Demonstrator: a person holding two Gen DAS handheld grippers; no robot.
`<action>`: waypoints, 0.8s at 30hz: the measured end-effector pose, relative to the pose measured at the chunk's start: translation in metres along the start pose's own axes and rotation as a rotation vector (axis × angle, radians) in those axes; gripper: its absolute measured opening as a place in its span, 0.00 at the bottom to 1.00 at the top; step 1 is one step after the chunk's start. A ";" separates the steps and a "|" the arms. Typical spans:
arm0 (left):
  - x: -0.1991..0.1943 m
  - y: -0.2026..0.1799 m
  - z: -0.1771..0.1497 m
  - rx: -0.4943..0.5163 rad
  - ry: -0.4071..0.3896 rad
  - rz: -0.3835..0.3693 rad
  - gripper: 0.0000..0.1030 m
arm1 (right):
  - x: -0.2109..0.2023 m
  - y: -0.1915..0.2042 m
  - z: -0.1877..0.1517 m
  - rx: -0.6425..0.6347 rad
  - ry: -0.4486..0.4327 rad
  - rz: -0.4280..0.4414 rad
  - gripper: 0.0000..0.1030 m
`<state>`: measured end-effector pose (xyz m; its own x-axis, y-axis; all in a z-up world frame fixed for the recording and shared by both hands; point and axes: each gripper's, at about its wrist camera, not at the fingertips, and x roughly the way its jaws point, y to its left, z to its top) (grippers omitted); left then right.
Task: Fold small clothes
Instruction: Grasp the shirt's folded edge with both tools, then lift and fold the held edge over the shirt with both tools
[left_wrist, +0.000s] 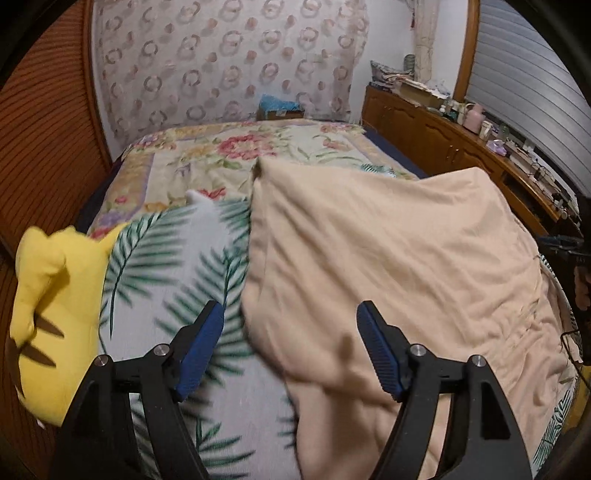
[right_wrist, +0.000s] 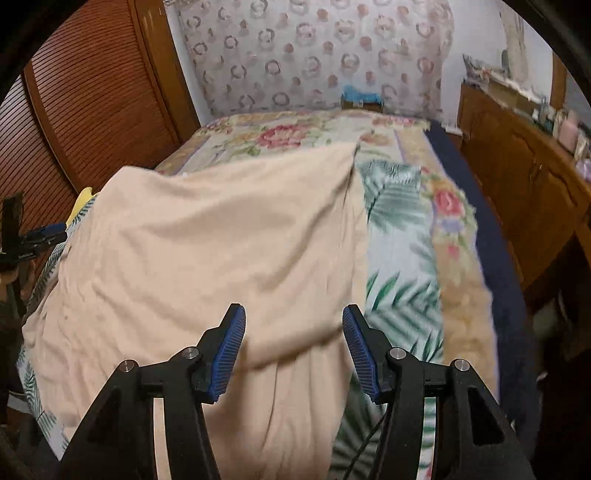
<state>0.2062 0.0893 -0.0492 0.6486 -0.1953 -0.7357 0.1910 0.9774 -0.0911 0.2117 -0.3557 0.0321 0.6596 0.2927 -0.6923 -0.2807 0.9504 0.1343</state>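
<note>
One garment: a peach cloth (left_wrist: 388, 258), lying rumpled and partly doubled over on the bed (left_wrist: 177, 177), covering most of its near half.
Landmark: the peach cloth; everything below is placed against it.
Left gripper (left_wrist: 290, 347): jaws wide apart, nothing between the pads, hanging over the cloth's left edge where it meets the palm-leaf sheet.
Right gripper (right_wrist: 293, 347): jaws parted, a little narrower, empty, above the cloth's near right part, by a raised fold.
Step in hand: likely just after a fold was laid down, both tools free of the fabric.
Next move: probably take new corners or an edge; each pad pair must pinch one layer edge cleanly, both sides together.
Left view only: a yellow plush toy (left_wrist: 55, 314), left of the cloth, apart from it.
Right view only: the dark blue bed edge (right_wrist: 498, 258), right of the cloth, beyond the floral border.
Both views: a wooden cabinet (left_wrist: 424, 136) well off to the cloth's right.
</note>
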 end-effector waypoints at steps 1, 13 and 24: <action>0.001 0.002 -0.003 -0.008 0.004 0.006 0.73 | 0.002 0.000 -0.002 0.007 0.006 0.008 0.55; 0.019 0.011 -0.009 -0.067 0.024 -0.045 0.50 | 0.021 0.004 0.015 -0.024 0.003 -0.018 0.23; -0.001 0.004 0.005 -0.050 -0.055 -0.044 0.07 | -0.020 0.030 0.016 -0.127 -0.142 -0.020 0.02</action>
<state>0.2103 0.0928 -0.0458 0.6803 -0.2406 -0.6923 0.1838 0.9704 -0.1566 0.2011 -0.3310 0.0614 0.7549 0.2946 -0.5859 -0.3463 0.9378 0.0253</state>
